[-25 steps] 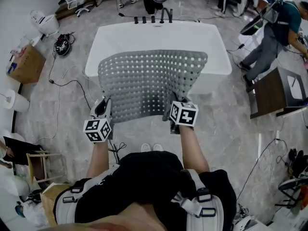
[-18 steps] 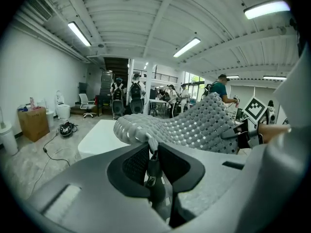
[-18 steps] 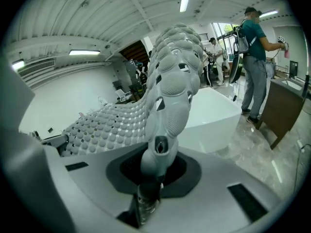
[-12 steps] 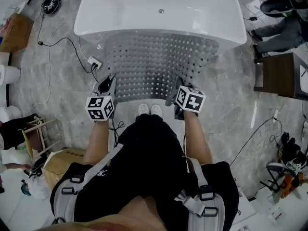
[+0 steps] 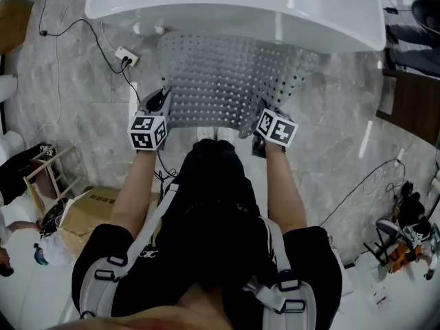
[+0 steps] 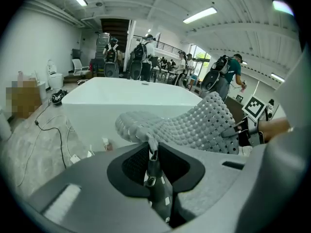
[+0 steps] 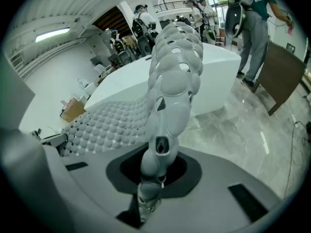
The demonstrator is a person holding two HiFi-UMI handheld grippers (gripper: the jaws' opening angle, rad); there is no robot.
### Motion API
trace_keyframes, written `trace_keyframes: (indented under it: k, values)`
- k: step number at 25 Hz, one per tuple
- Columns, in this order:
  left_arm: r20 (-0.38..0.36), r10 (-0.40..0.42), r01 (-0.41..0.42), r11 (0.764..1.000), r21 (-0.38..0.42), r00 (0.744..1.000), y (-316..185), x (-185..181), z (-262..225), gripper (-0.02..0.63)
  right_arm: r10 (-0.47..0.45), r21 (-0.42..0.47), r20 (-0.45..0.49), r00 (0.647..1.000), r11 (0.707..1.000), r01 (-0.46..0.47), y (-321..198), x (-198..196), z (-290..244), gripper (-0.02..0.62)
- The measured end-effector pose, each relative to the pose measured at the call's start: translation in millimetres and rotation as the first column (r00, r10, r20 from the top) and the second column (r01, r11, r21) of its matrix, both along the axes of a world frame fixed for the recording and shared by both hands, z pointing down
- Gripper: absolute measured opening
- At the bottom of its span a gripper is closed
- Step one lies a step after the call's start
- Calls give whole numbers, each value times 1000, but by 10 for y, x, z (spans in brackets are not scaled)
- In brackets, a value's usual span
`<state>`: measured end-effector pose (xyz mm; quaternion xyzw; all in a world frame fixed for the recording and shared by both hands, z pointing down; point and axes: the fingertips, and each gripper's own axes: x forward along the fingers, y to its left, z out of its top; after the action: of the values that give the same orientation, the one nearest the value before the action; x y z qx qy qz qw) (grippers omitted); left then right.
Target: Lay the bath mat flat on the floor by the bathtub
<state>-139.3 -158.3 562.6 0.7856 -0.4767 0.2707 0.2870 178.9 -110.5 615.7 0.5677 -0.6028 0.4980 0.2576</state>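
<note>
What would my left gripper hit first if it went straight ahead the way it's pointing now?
Beyond the bath mat it is clamped on, the left gripper points at the bathtub. Its white side wall would likely come first, though depth is hard to judge.

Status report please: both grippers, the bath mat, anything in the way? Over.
Grippers: left gripper, right gripper shut on bath mat corners. Mat sagging before bathtub, not yet flat. Nearby: power strip on floor by its left edge.
</note>
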Motion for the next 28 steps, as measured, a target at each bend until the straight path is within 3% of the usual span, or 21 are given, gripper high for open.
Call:
trace_keyframes:
  k: [8, 15, 18, 23, 28]
  values:
    - [69, -20, 21, 1000, -10, 997, -427, -184, 2580, 58, 37, -70, 28, 999, 997, -35, -465, 76, 2591, 46]
    - [121, -12, 17, 999, -36, 993, -644, -297, 4842, 58, 10, -249, 67, 998, 969, 7, -741, 190, 4716, 49]
    - [130, -22, 30, 998, -60, 991, -620, -324, 5343, 60, 25, -296, 124, 992, 955, 13, -758, 247, 5177, 63]
    - [112, -62, 74, 991, -108, 992, -520, -417, 5678, 66, 56, -350, 163, 985, 937, 4, -693, 272, 5528, 84]
    - [112, -84, 100, 984, -150, 990, -424, -523, 5855, 78, 84, -357, 117, 989, 933, -37, -518, 351, 5676, 161]
